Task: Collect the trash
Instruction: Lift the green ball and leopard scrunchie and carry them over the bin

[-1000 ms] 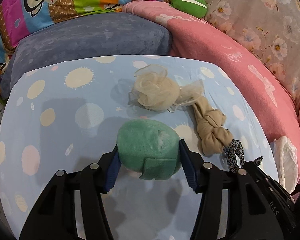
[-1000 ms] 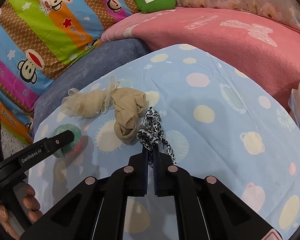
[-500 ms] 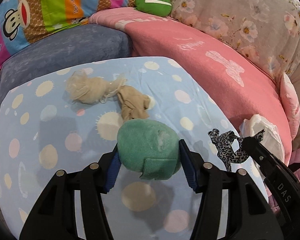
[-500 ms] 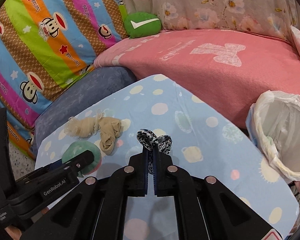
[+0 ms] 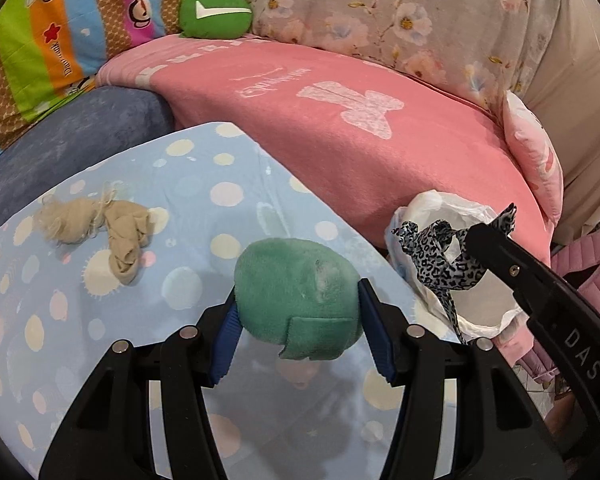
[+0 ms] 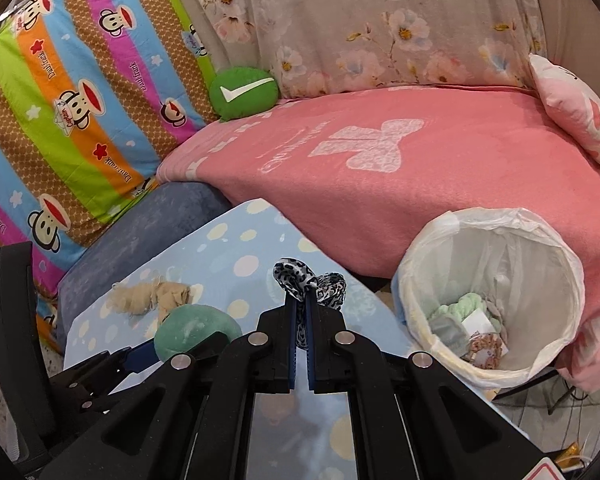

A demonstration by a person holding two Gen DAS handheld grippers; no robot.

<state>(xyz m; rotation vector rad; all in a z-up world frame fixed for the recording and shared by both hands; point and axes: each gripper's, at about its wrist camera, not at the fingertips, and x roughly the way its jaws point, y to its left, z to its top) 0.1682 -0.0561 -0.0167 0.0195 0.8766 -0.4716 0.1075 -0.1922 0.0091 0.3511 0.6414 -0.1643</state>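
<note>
My left gripper [image 5: 298, 310] is shut on a round green plush ball [image 5: 296, 296], held above the dotted blue table [image 5: 204, 216]. My right gripper [image 6: 300, 308] is shut on a leopard-print cloth strip [image 6: 316, 284]; in the left wrist view that strip [image 5: 436, 256] dangles in front of the bin. A white-lined trash bin [image 6: 496, 240] stands to the right of the table edge, with several scraps inside. A beige knotted stocking bundle [image 5: 112, 224] lies on the table at the left; the right wrist view shows this bundle [image 6: 148, 296] behind the green ball [image 6: 192, 332].
A pink blanket [image 6: 400, 160] covers the sofa behind the table and bin. A blue-grey cushion [image 5: 72, 136], a colourful monkey-print quilt [image 6: 72, 100], a green check-mark pillow [image 6: 244, 92] and a pink pillow [image 6: 576, 116] sit around. A pink jacket [image 5: 592, 264] lies at the far right.
Both grippers have lifted and swung right toward the bin, carrying the green ball and the leopard strip. The beige bundle stayed on the table. The bin has come into view.
</note>
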